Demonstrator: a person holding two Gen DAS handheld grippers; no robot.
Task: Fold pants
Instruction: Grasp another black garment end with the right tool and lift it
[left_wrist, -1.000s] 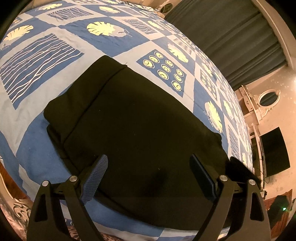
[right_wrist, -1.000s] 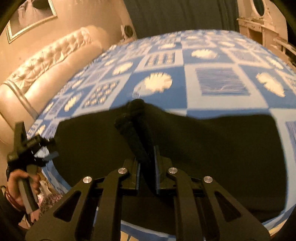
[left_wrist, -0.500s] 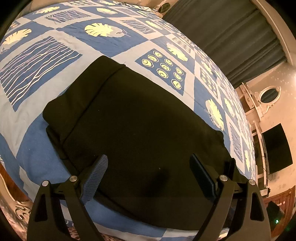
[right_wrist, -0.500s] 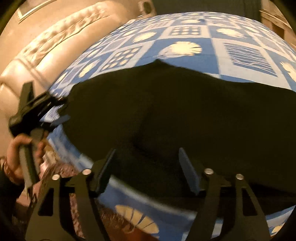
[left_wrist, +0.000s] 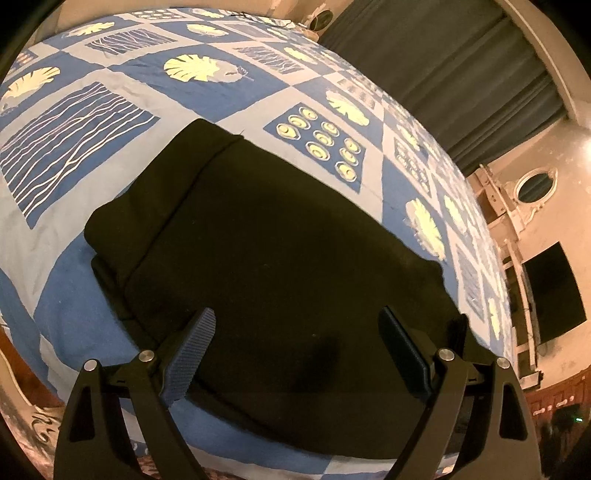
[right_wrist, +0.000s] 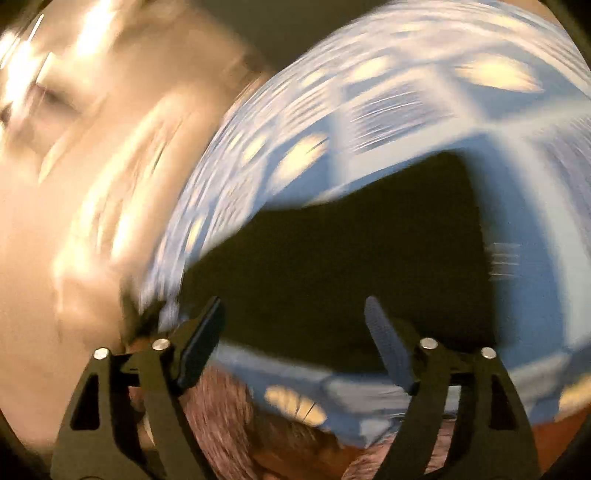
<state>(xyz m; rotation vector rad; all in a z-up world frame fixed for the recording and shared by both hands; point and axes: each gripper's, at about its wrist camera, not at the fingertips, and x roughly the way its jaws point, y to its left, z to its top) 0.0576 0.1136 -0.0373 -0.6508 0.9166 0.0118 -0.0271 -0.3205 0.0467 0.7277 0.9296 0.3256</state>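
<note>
The black pants (left_wrist: 266, 236) lie folded into a flat rectangle on the blue patterned bedspread (left_wrist: 92, 118). A thicker folded band runs along their left side. My left gripper (left_wrist: 295, 332) hovers open just above the near part of the pants, nothing between its fingers. In the blurred right wrist view the pants (right_wrist: 351, 266) lie flat ahead of my right gripper (right_wrist: 295, 317). Its jaws are opening, held back over the near bed edge with nothing between them.
The bed's near edge (left_wrist: 258, 454) runs just under my left gripper, with patterned carpet (right_wrist: 229, 424) below it. A padded cream headboard (right_wrist: 74, 221) fills the left of the right wrist view. Dark curtains (left_wrist: 461, 74) and a dark screen (left_wrist: 550, 291) stand beyond the bed.
My right gripper let go of the pinched fold of the pants, opened wide, pulled back from the bed and rolled. The fold now lies flat. The left gripper stayed put.
</note>
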